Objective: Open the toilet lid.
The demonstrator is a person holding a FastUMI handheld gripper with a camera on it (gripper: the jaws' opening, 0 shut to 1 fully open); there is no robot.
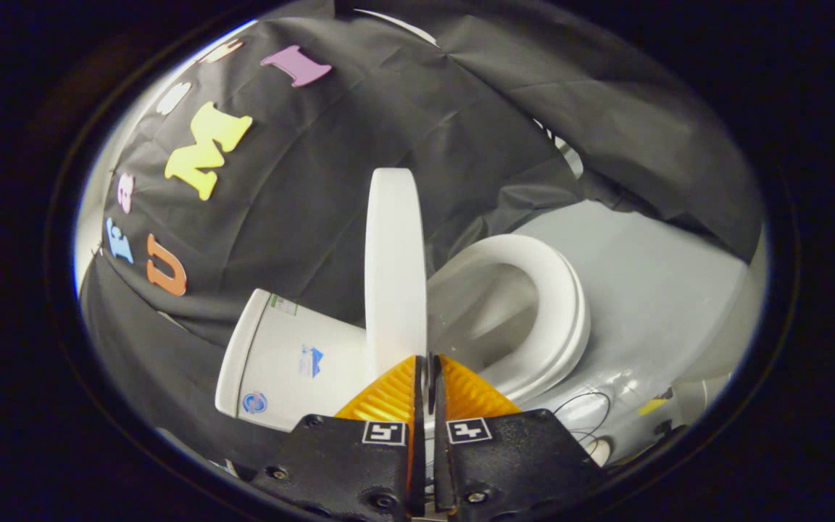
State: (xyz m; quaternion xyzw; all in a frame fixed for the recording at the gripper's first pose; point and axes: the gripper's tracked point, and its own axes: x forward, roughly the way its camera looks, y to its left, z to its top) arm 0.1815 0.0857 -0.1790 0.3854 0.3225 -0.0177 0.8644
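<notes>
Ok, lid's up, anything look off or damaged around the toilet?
Nothing damaged or spilled. The toilet lid stands raised off the seat, its edge pinched between the gripper fingers. Thin loose wires lie on the floor beside the bowl.

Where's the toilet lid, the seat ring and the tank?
toilet lid (pixel 393 261): gripper view, middle of its raised edge, pinched low down by the gripper (pixel 426 373).
seat ring (pixel 559 308): gripper view, far curve of the rim.
tank (pixel 294 362): gripper view, front face.

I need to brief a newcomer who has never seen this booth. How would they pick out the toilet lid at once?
Find the white toilet against the black cloth wall. The lid stands edge-on between the tank and the seat ring, its lower edge pinched in the gripper. Unlike the open seat ring, it is one flat, solid oval slab.
</notes>
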